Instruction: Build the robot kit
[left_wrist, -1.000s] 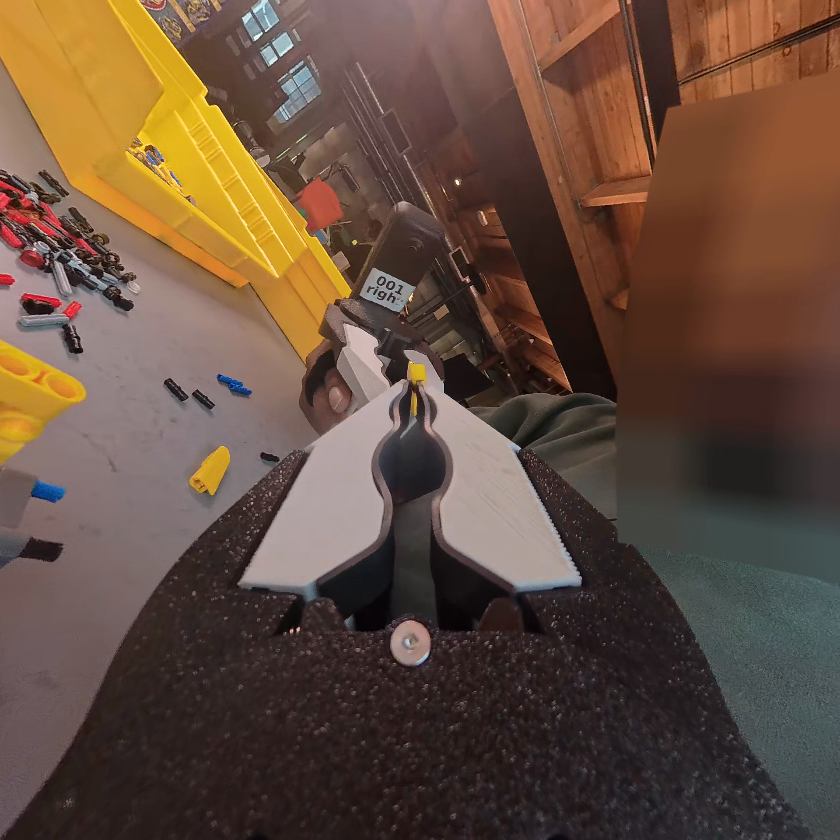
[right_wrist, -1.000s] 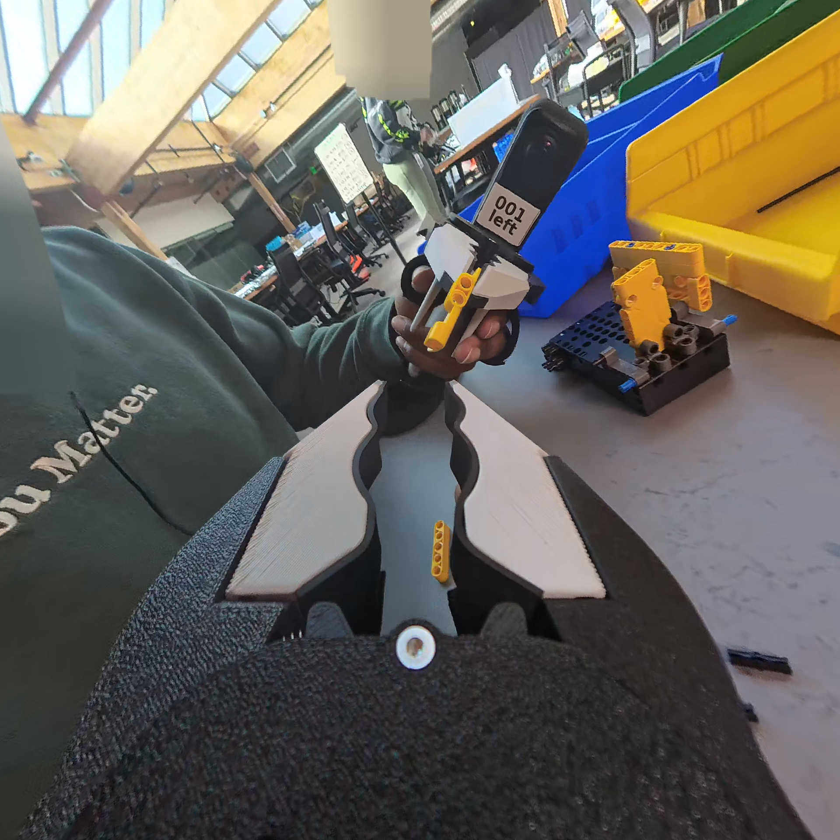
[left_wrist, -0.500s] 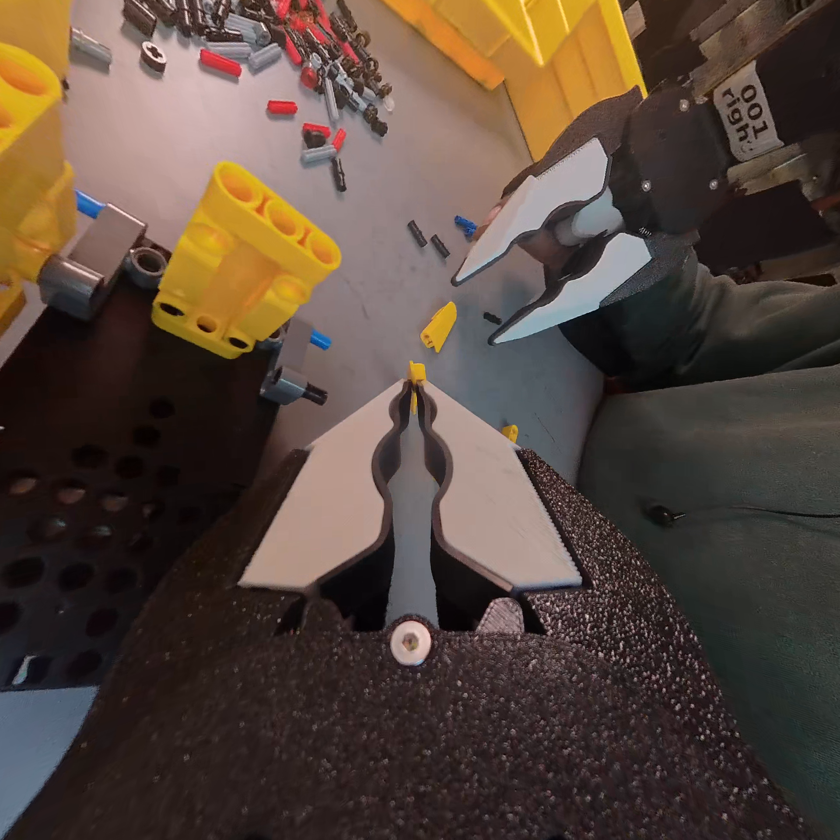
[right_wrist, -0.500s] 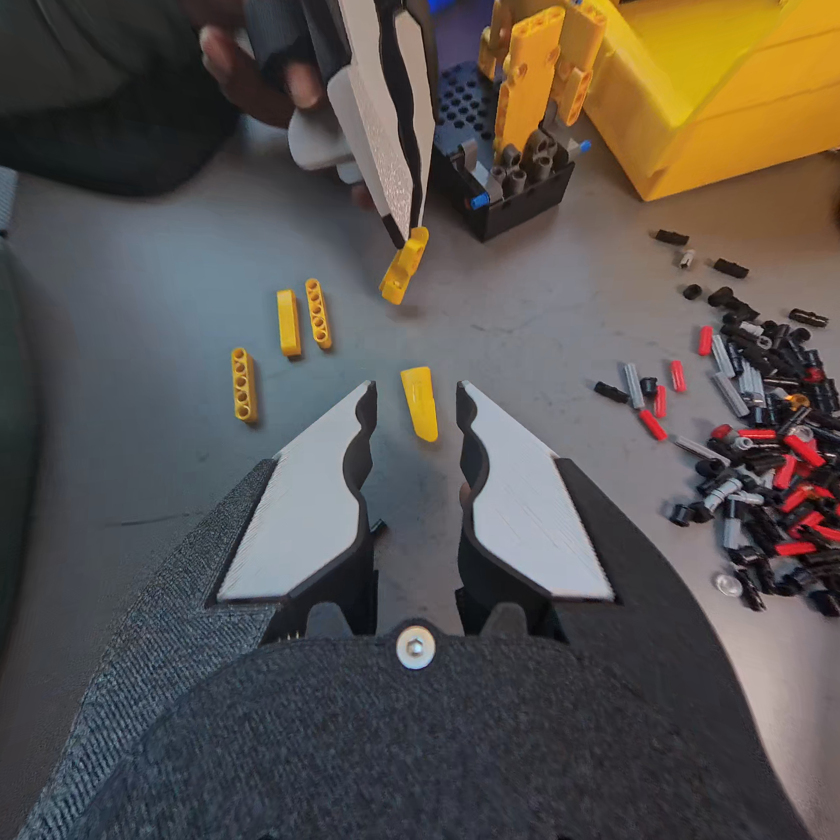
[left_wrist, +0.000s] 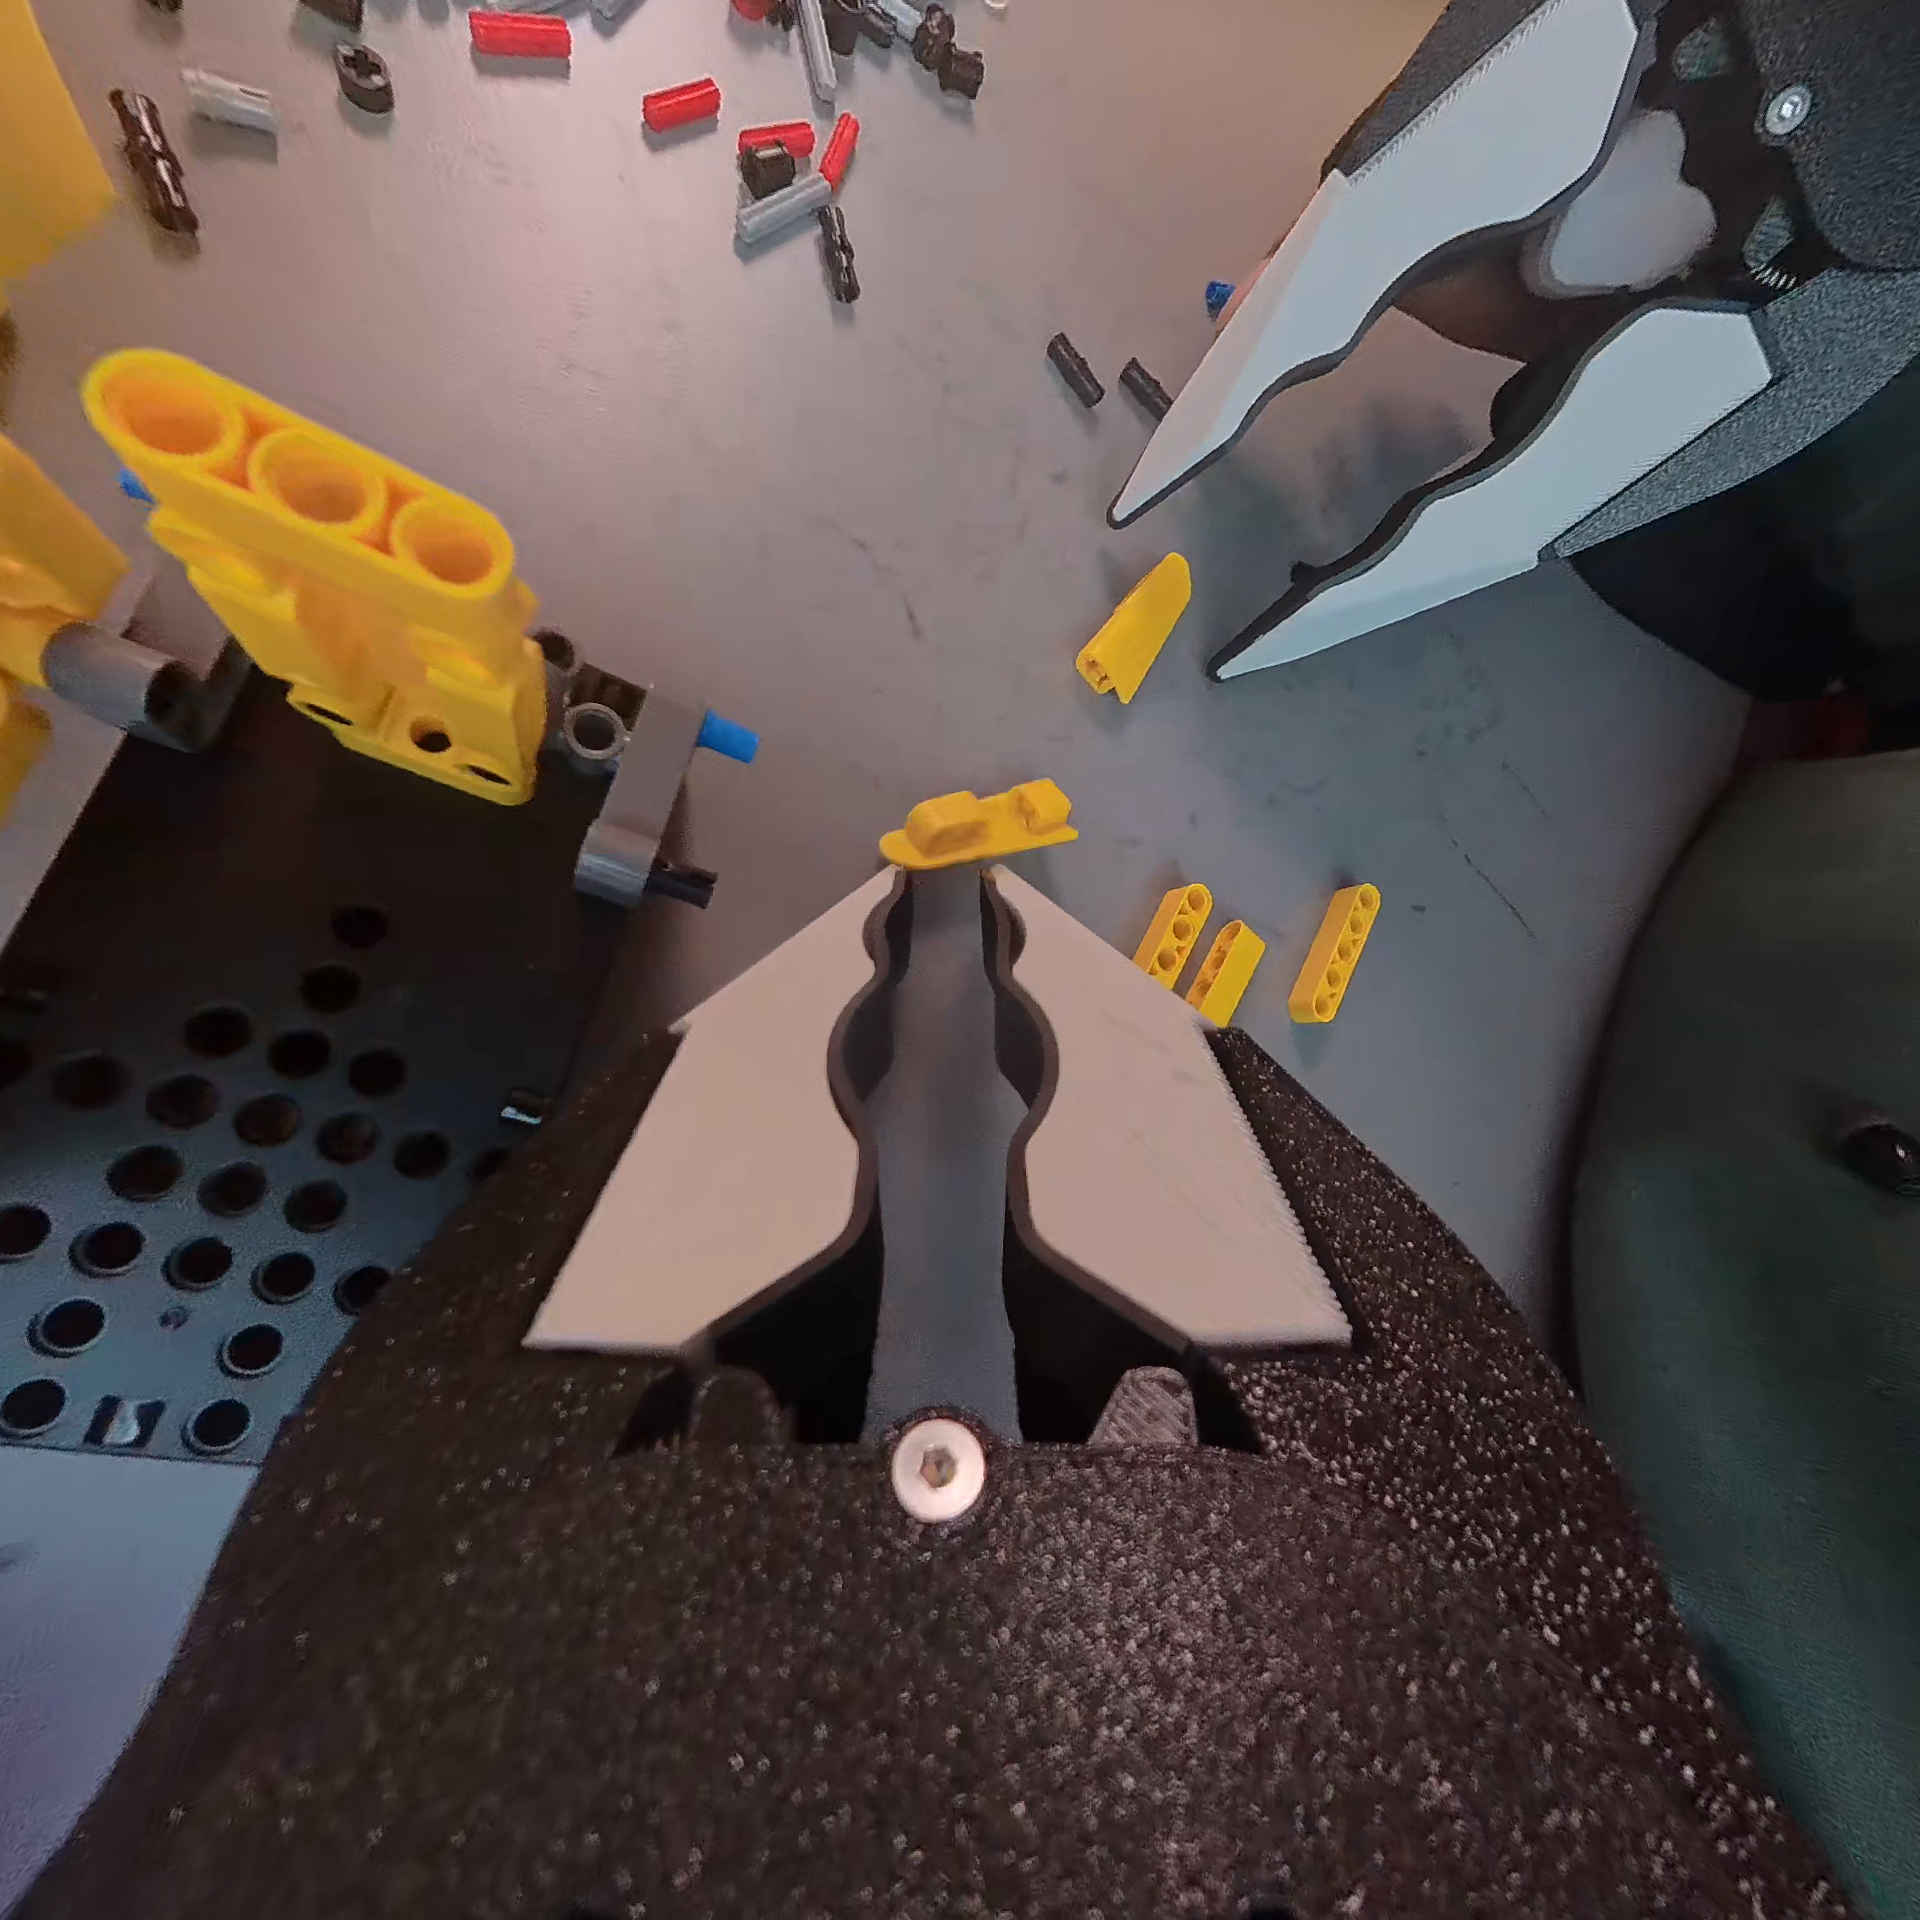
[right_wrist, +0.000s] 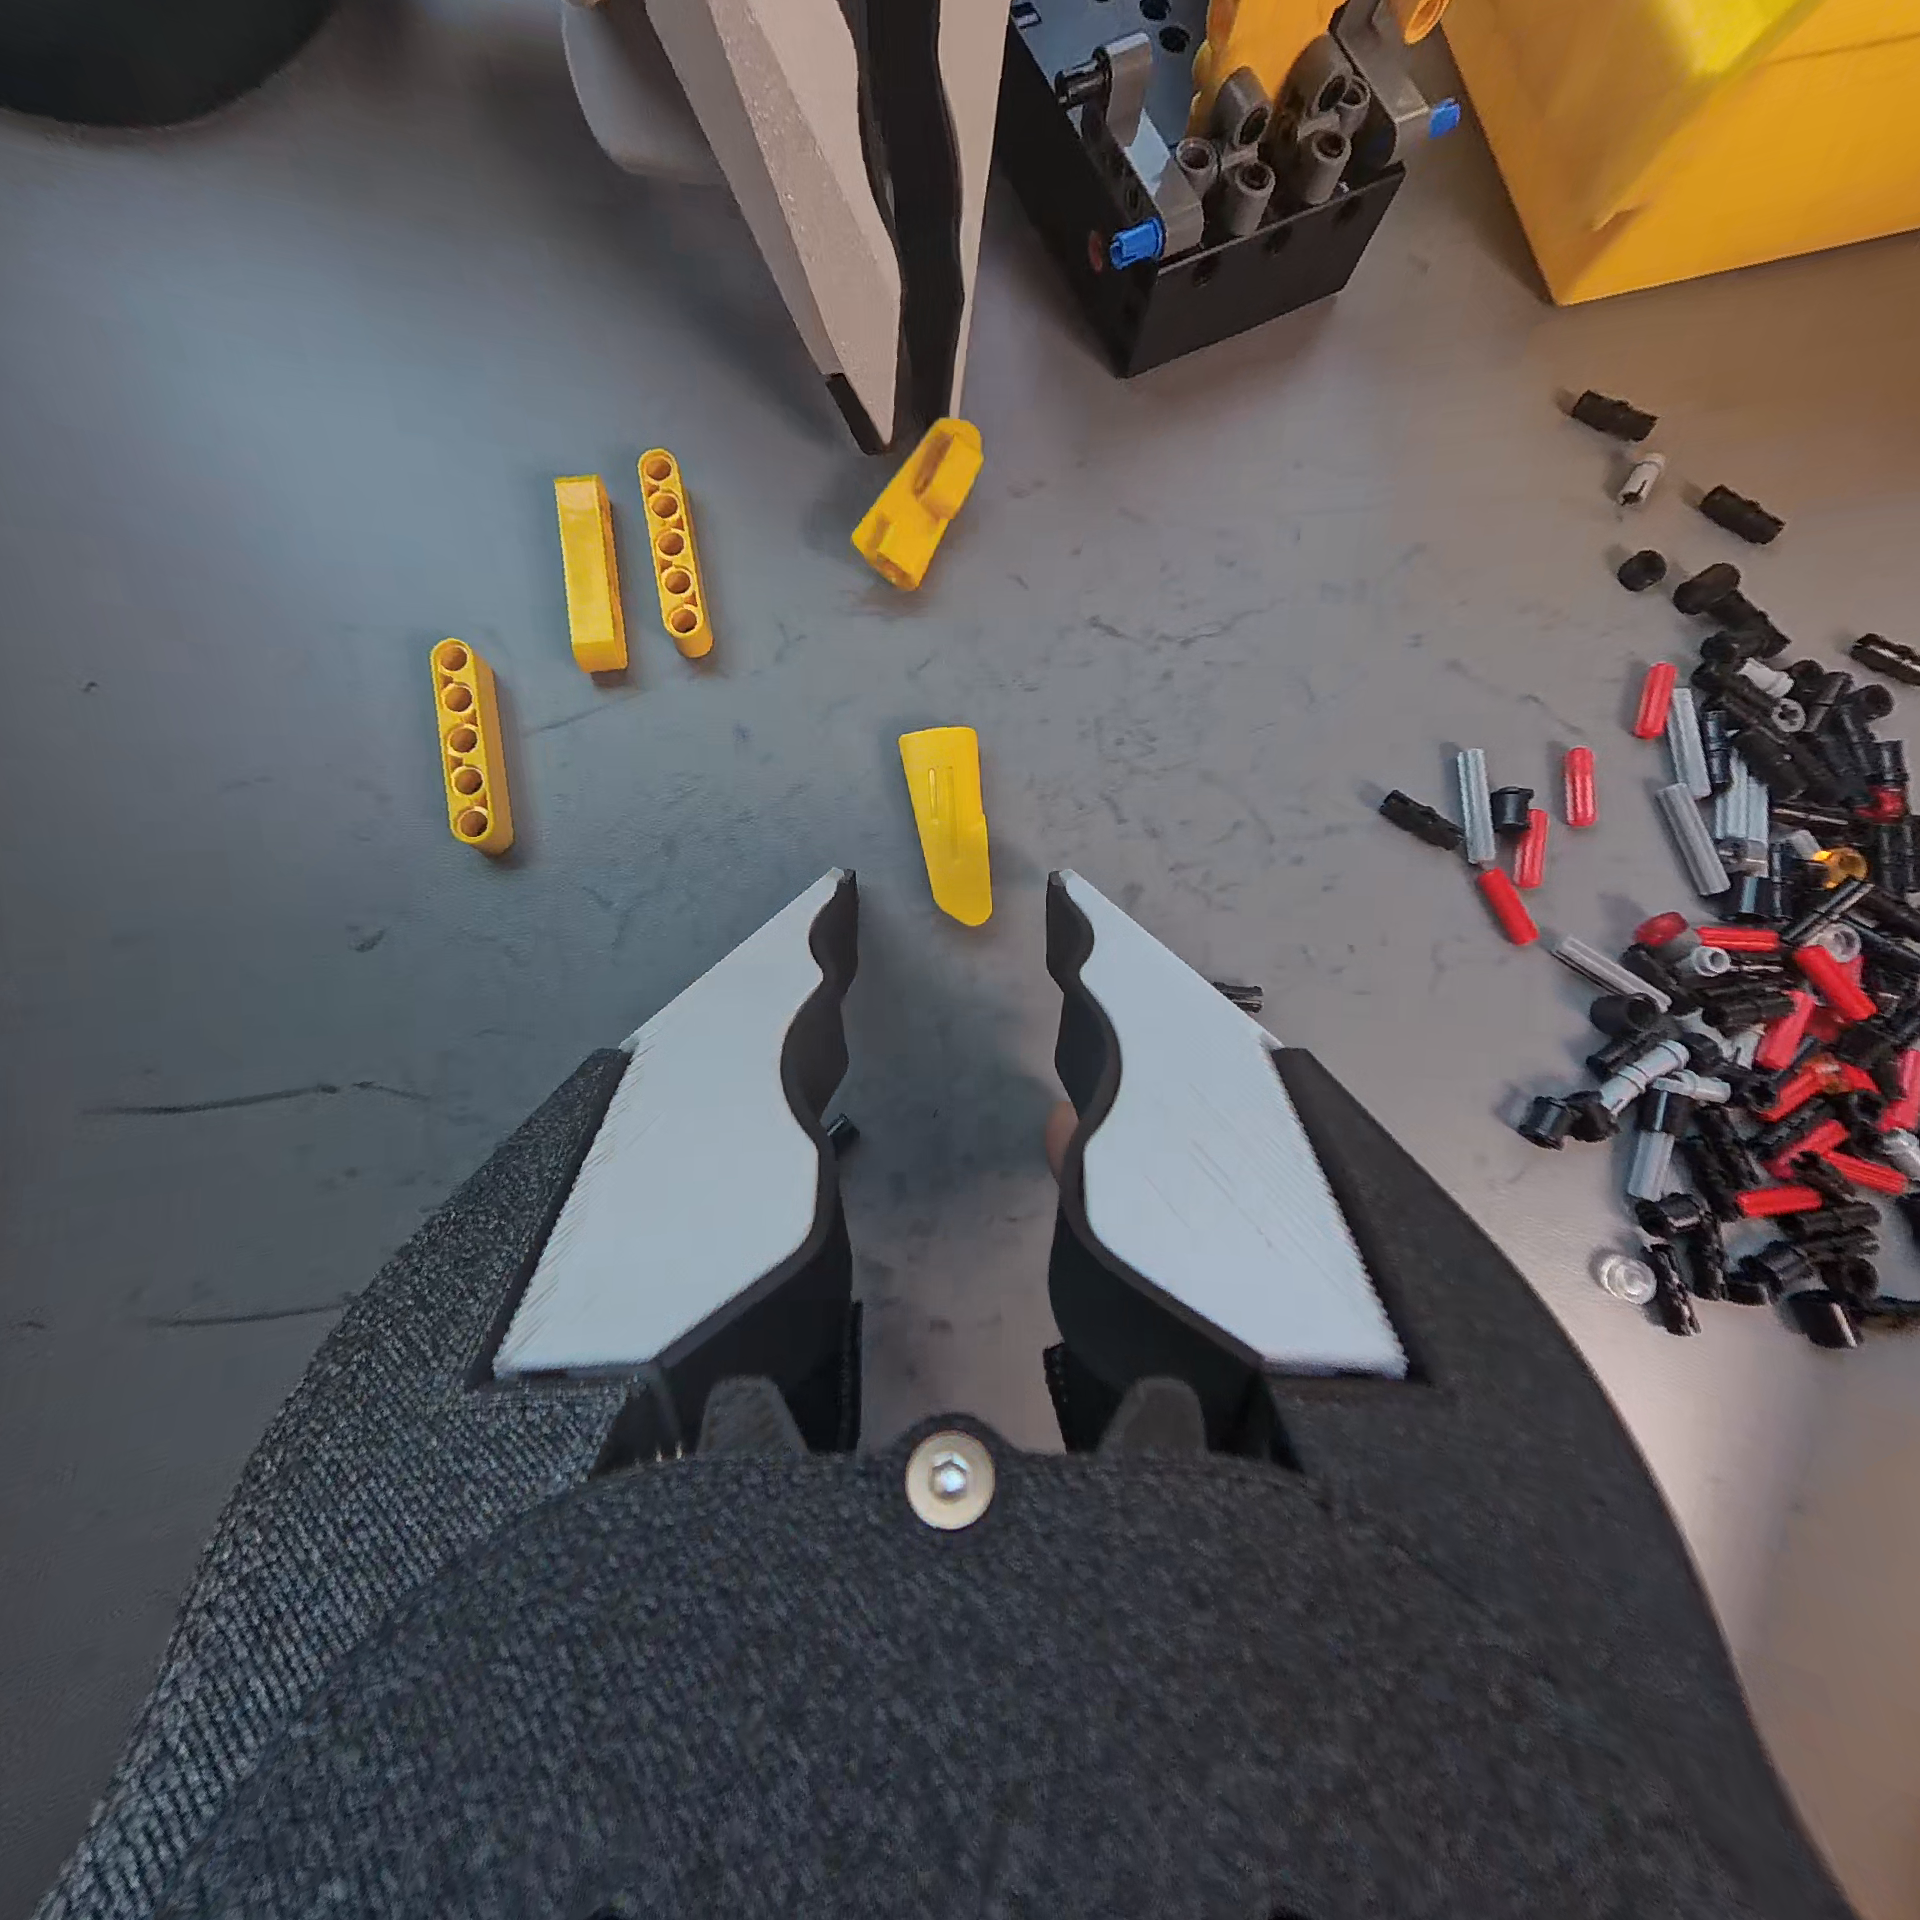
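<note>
We work over a grey, scuffed tabletop (right_wrist: 312, 312) strewn with small building-toy parts. Our left gripper (left_wrist: 948, 873) has its jaws pinched together on a small yellow panel piece (left_wrist: 977, 821), held only by its thin edge at the very tips; in the right wrist view that piece hangs at about 12 o'clock. Our right gripper (right_wrist: 951, 883) stands wide apart and holds nothing, its tips either side of a yellow wedge piece (right_wrist: 948, 821) lying flat on the table, not yet touching it.

Three yellow beams (right_wrist: 582, 613) lie at 10 o'clock of the right gripper, a heap of red, grey and black pins (right_wrist: 1766, 1018) at 3 o'clock, and a black perforated base with yellow blocks (left_wrist: 312, 561) at 10 o'clock of the left gripper.

Our worry is the shallow grip: a knock could twist the panel piece loose. The wedge tapers, so we judge that closing jaws might squirt it forward toward the beams.
</note>
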